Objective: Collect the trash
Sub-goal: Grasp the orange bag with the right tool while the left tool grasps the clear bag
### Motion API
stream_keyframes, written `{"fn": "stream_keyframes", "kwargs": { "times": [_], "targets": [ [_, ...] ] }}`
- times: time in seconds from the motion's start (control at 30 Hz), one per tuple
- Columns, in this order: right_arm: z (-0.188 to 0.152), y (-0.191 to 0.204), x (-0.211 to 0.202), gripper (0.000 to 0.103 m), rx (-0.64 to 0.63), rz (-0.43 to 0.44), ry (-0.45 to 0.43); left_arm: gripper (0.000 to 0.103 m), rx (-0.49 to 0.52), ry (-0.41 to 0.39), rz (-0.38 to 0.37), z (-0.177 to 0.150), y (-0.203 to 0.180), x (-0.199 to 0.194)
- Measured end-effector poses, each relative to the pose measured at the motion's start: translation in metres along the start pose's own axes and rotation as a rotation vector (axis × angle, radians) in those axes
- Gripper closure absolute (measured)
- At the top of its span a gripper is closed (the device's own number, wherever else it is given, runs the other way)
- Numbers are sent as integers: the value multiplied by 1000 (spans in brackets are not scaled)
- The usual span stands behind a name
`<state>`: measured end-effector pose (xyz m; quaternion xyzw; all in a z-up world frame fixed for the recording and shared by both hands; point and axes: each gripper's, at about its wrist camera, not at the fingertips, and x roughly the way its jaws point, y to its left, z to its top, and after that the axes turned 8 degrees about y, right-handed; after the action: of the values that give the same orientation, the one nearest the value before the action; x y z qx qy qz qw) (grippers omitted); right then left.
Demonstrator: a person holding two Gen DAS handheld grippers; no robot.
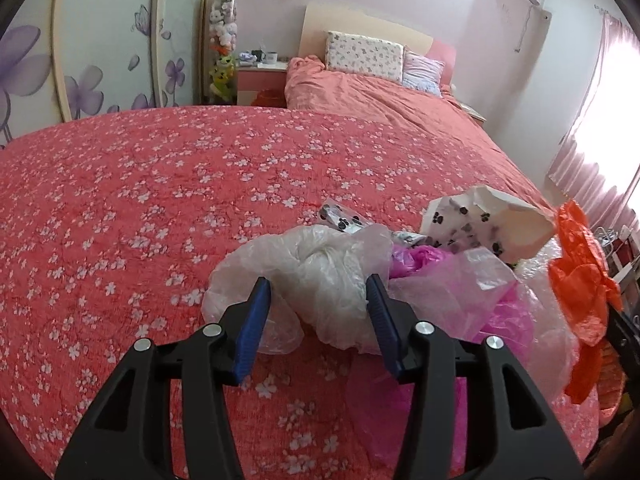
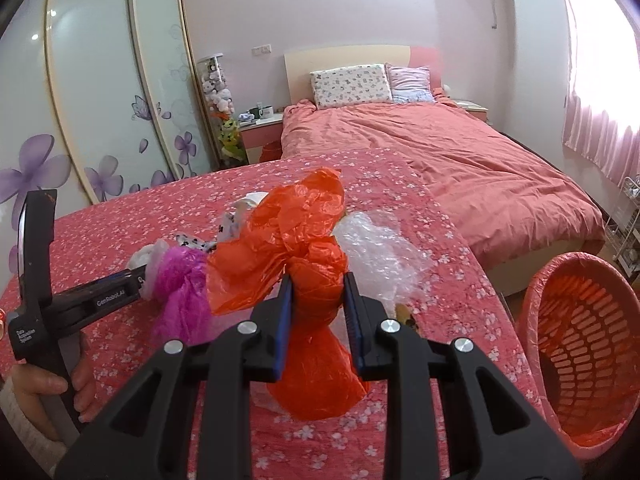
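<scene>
Right gripper (image 2: 316,284) pinches the orange bag (image 2: 308,240), basket (image 2: 580,360) just to its right; left gripper (image 1: 318,292) spread around the clear bag (image 1: 320,264).

A bed (image 2: 440,160) with a coral duvet stands against the pale wall, flower-painted wardrobe doors (image 2: 100,100) left, sunlit pink curtains (image 2: 600,100) right.

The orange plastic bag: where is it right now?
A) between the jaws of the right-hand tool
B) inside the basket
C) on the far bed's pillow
A: the orange plastic bag sits pinched between the right gripper's blue jaws, above the flowered cover.
</scene>
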<state>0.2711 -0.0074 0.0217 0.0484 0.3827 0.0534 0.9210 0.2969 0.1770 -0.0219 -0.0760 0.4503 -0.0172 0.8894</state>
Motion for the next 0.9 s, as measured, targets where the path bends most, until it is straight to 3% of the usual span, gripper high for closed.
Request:
{"fn": "stream_keyframes", "kwargs": {
  "times": [0.07, 0.13, 0.23, 0.3, 0.5, 0.9],
  "targets": [
    [0, -2, 0, 78, 2, -3, -1, 61, 6, -8, 7, 0, -2, 2],
    [0, -3, 1, 78, 4, -4, 0, 75, 15, -23, 17, -2, -3, 2],
    [-1, -5, 2, 78, 7, -7, -1, 86, 17, -46, 22, -2, -1, -3],
    [-1, -7, 0, 78, 6, -10, -4, 90, 15, -59, 32, -1, 2, -7],
    [-2, -10, -5, 78, 18, -9, -12, 96, 20, -102, 64, 3, 12, -22],
    [-3, -22, -29, 78, 34, -18, -45, 96, 30, -179, 23, 10, 4, -66]
  ]
}}
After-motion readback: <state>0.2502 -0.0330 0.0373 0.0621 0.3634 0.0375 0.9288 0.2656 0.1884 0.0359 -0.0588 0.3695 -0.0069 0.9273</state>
